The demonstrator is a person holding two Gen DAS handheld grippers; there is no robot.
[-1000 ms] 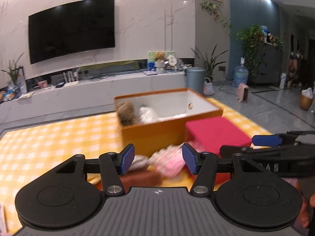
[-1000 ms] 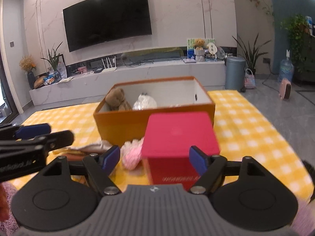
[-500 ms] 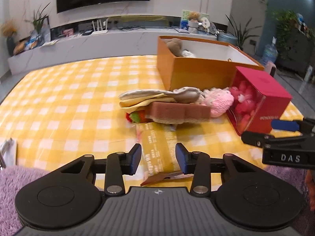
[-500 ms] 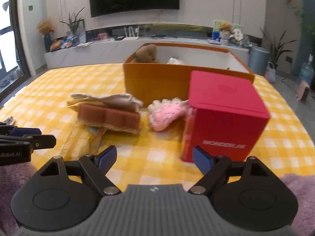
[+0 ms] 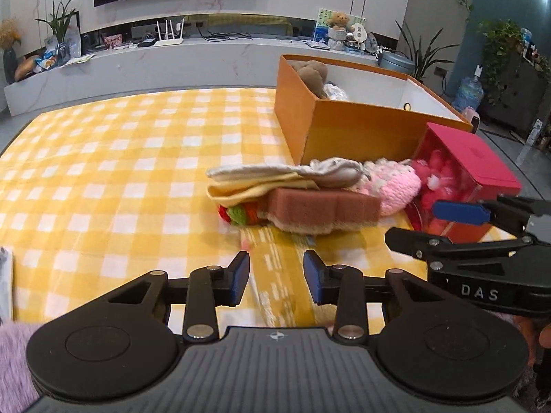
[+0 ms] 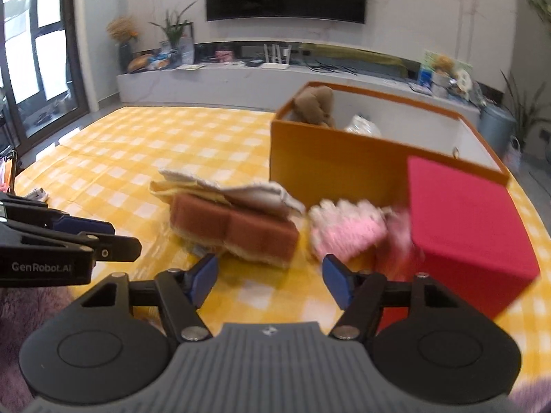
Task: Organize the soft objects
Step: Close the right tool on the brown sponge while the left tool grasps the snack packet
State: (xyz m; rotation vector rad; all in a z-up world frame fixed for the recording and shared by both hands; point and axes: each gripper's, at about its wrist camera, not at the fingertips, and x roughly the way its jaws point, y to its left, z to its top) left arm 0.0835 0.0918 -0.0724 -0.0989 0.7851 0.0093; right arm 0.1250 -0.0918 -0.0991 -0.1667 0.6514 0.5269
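A heap of soft things lies on the yellow checked cloth [image 5: 103, 172]: a brown sponge [image 5: 323, 208] [image 6: 234, 230], cream cloths [image 5: 268, 179], a pink knitted piece [image 5: 396, 187] [image 6: 344, 230] and a red-green knit [image 5: 237, 214]. My left gripper [image 5: 276, 277] hangs just short of the heap. Its jaws are closing, and a yellow printed strip [image 5: 279, 268] lies on the cloth between them, not gripped. My right gripper [image 6: 269, 278] faces the gap between sponge and pink piece; its jaws are closing on nothing.
An orange box [image 5: 344, 130] [image 6: 330, 168] behind the heap holds a brown teddy [image 5: 311, 72] [image 6: 315, 105]. A red box [image 5: 471, 168] [image 6: 468, 234] stands at the right, with pink fluff behind its clear side. Purple fuzzy fabric [image 5: 13, 354] shows at the near edge.
Both grippers have dipped toward the table and swung left, so the heap now fills the view. The left jaws have narrowed a lot; the right jaws have narrowed a little.
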